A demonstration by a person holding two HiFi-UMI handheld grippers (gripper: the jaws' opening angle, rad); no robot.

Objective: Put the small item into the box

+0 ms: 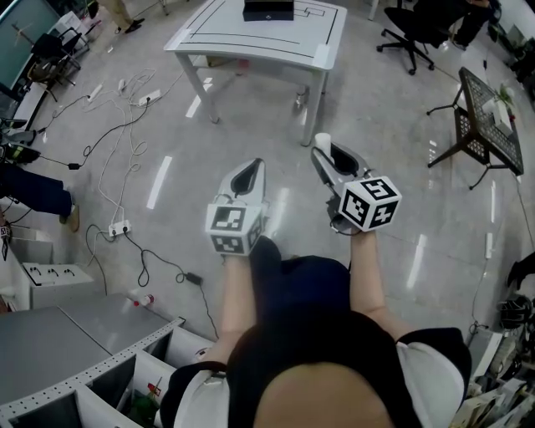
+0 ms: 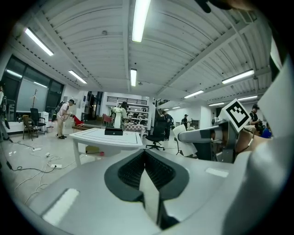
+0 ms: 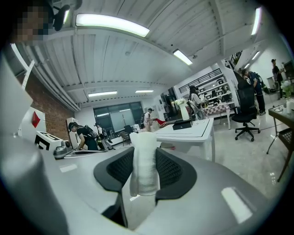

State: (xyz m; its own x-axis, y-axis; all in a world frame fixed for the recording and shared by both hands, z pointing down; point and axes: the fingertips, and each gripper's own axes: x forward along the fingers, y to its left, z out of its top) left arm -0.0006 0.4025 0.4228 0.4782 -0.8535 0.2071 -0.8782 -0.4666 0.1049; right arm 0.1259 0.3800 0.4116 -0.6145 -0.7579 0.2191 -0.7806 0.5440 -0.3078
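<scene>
My right gripper is shut on a small white rolled item, which stands upright between the black pads and pokes out past the tips. My left gripper is beside it at the same height, shut with nothing in it; its pads meet in the left gripper view. Both are held in the air over the floor. Ahead stands a white table with a black box on its far side. The table and the box also show in the right gripper view.
A black office chair stands right of the table, and a black mesh side table is at the far right. Cables and power strips lie on the floor at left. Grey shelving is at bottom left. People stand far off.
</scene>
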